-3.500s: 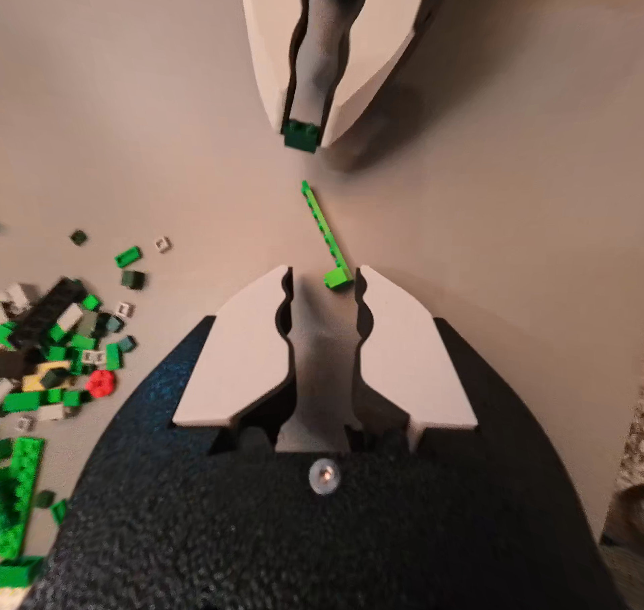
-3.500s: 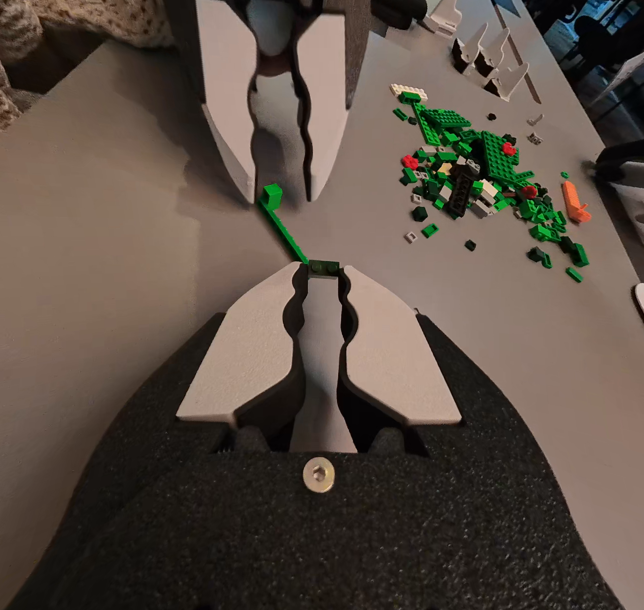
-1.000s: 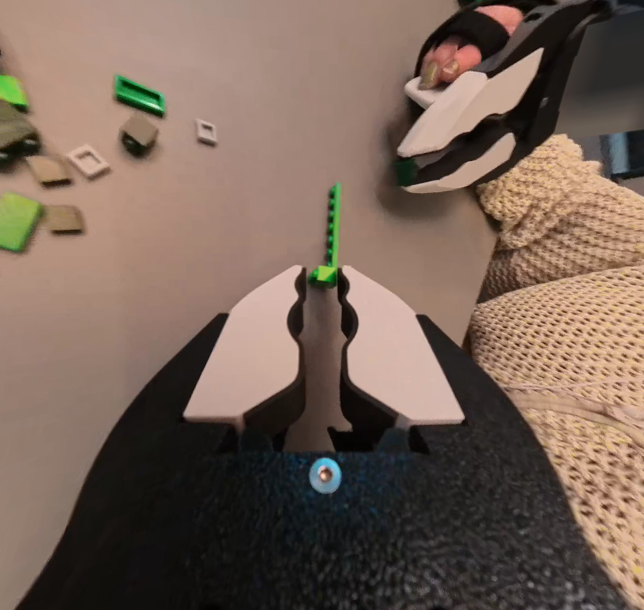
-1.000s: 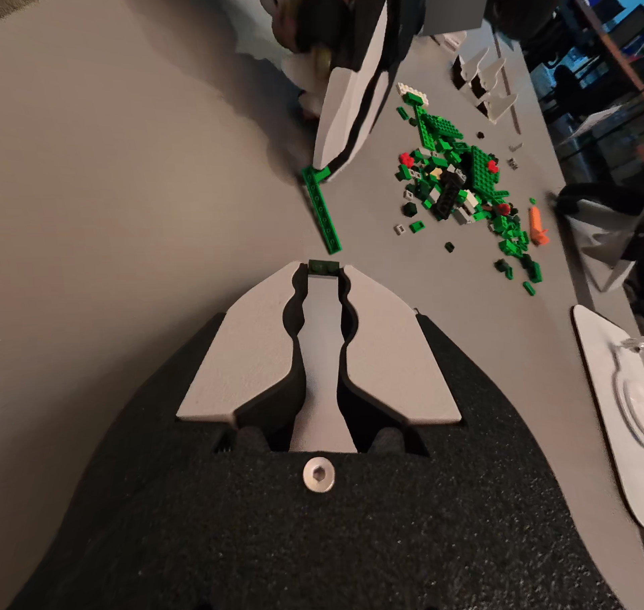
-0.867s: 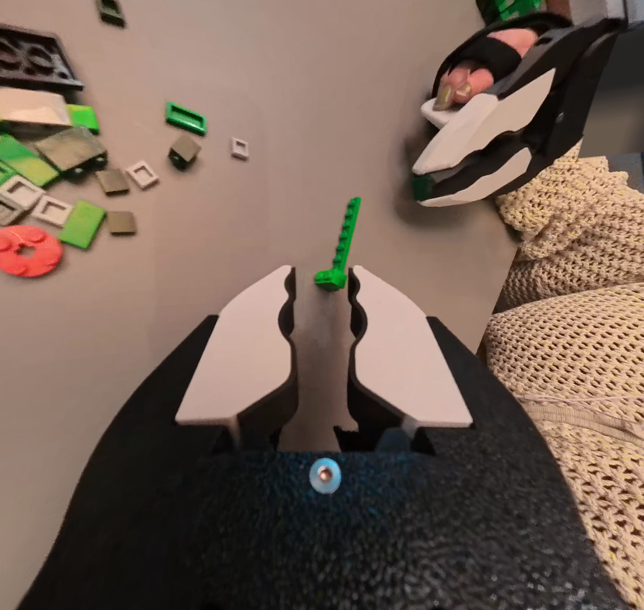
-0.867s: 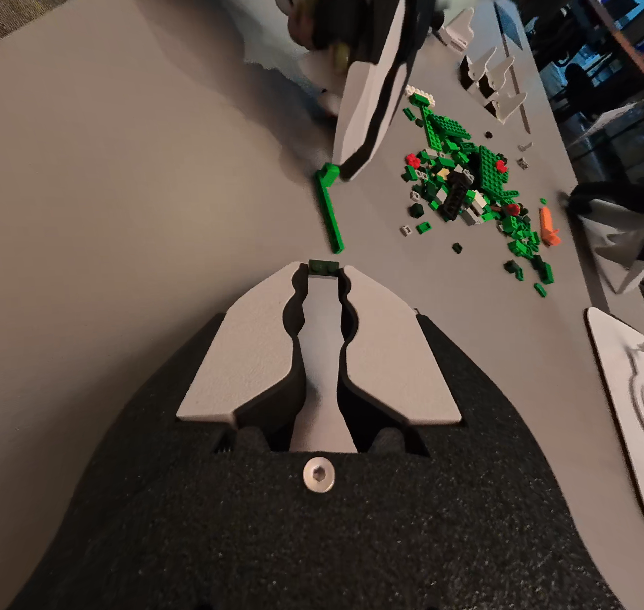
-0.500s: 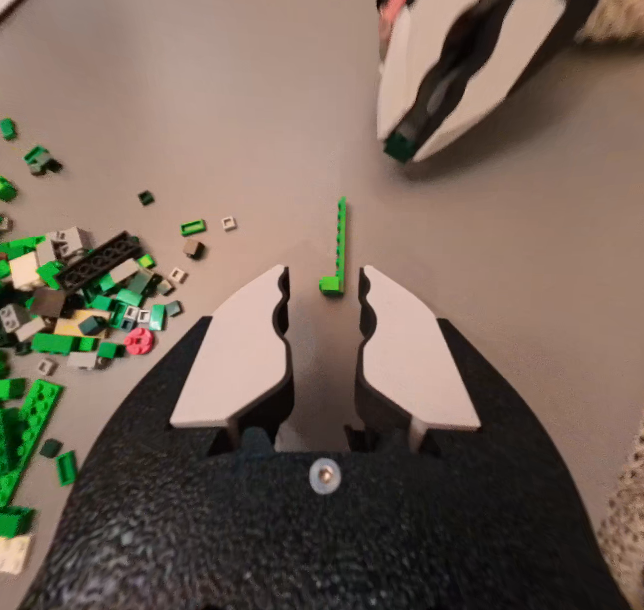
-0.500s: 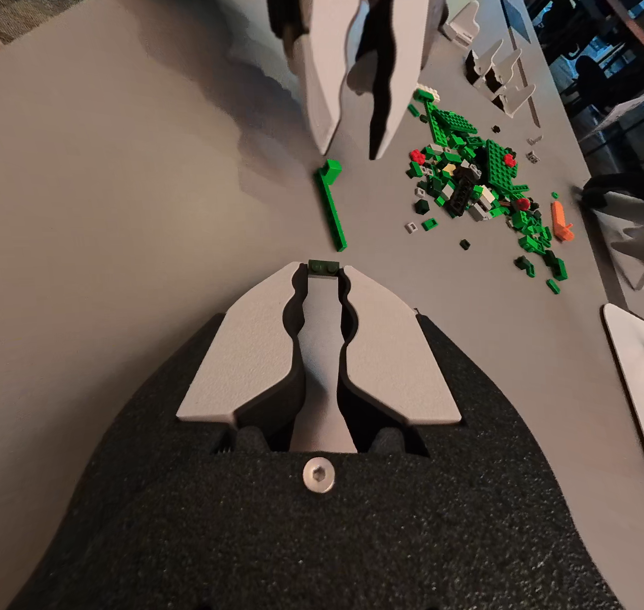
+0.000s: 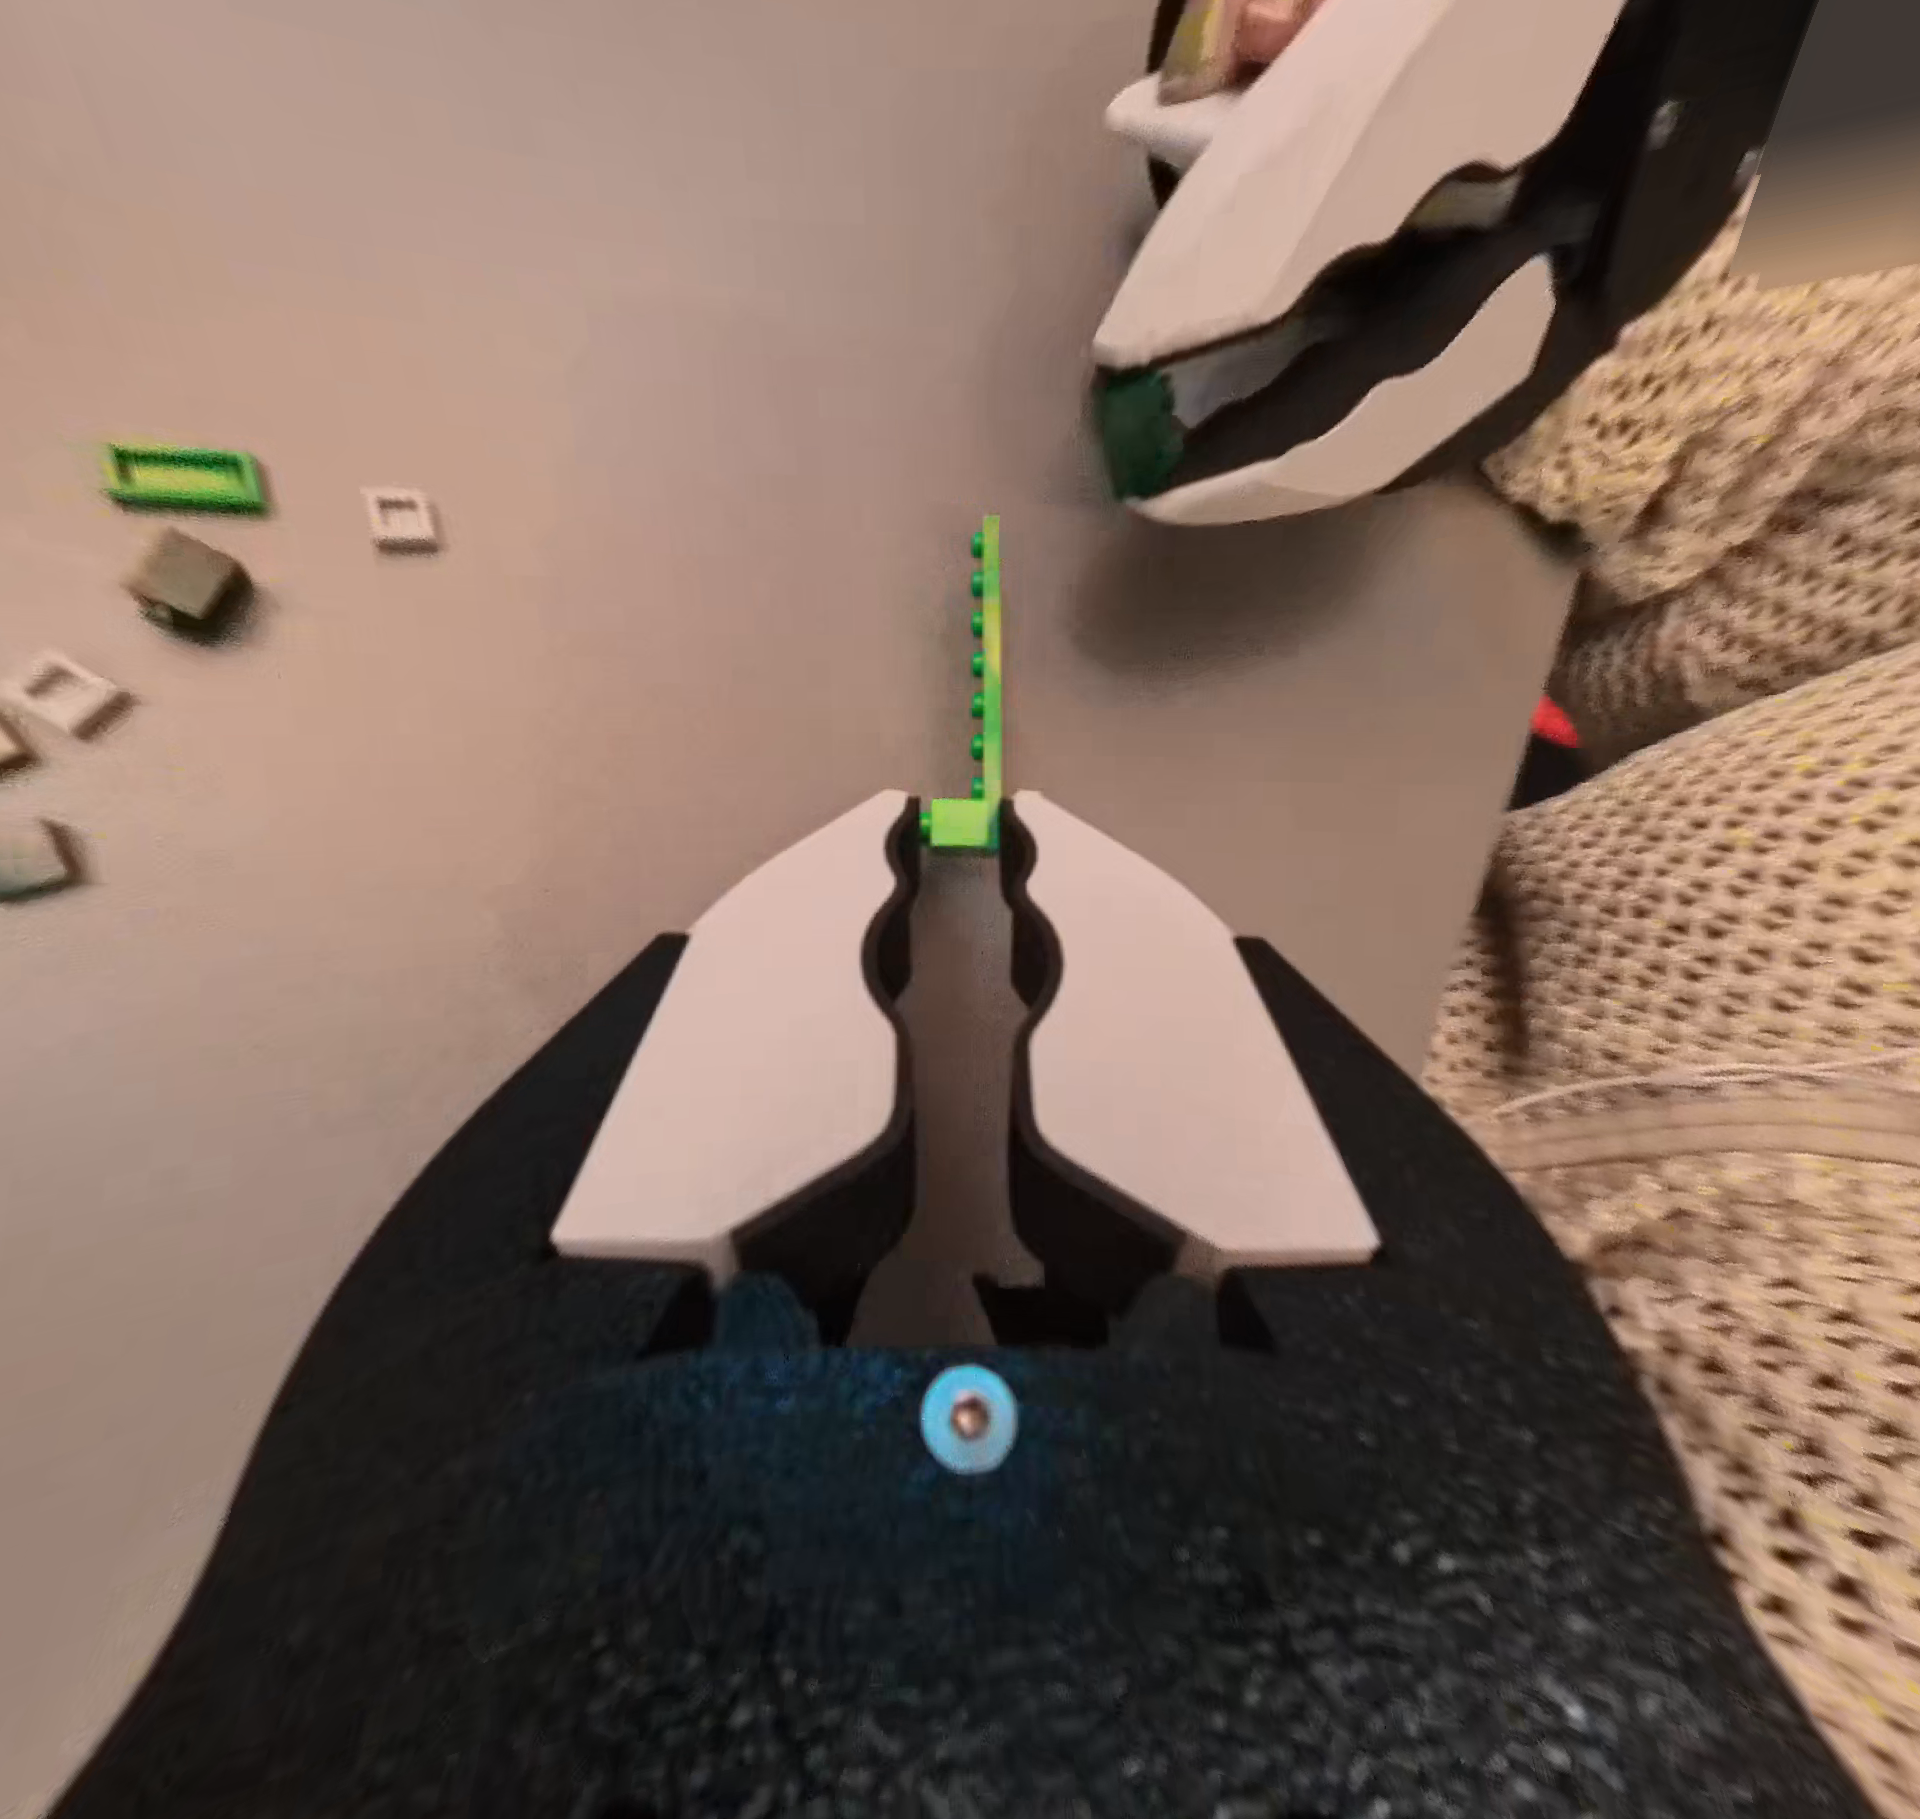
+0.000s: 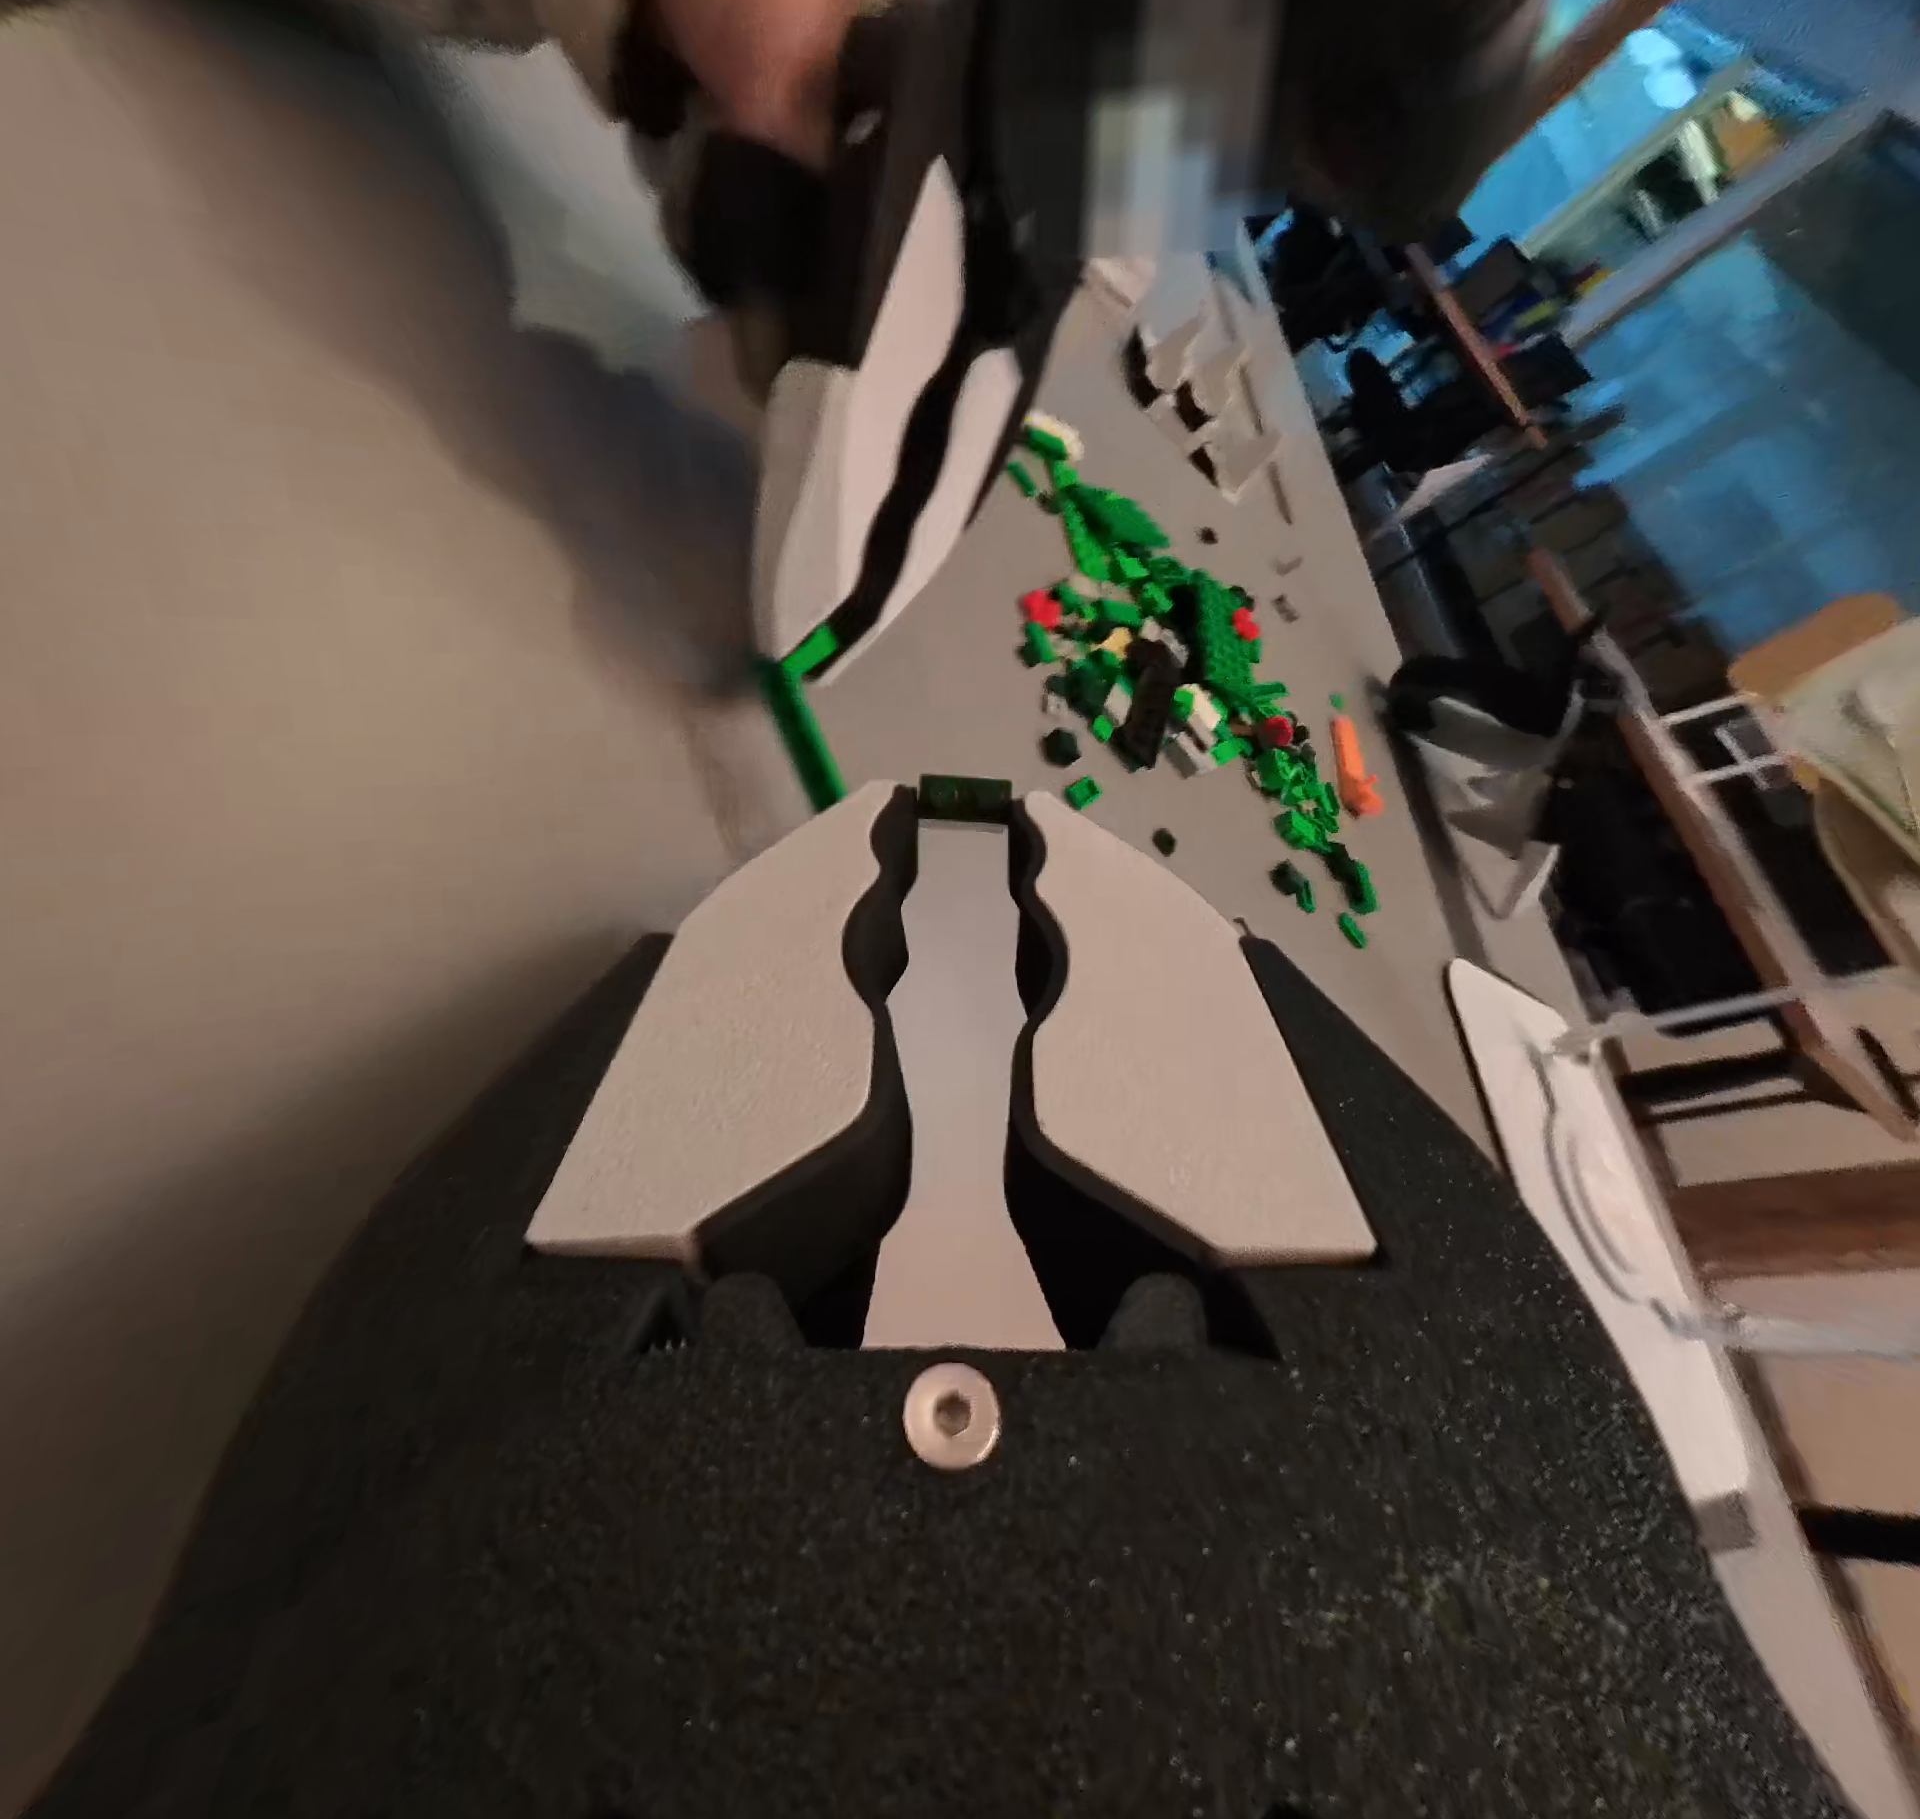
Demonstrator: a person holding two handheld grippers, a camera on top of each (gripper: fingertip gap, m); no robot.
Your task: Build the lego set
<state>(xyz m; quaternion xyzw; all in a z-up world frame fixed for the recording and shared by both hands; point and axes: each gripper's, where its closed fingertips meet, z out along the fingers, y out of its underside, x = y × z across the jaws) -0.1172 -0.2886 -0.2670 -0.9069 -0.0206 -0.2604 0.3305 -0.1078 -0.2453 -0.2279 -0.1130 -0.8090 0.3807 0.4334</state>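
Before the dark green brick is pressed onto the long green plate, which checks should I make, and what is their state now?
1. Left gripper shut on the long green plate, at its end with the small bright green brick: ok.
2. Right gripper shut on the dark green brick: ok.
3. Plate studs visible and bare, left wrist view: ok.
4. Dark green brick lined up over the studs: not ok, still apart.
5. Brick's underside facing the studs: cannot tell.
6. Loose brick pile away from both jaws: ok.
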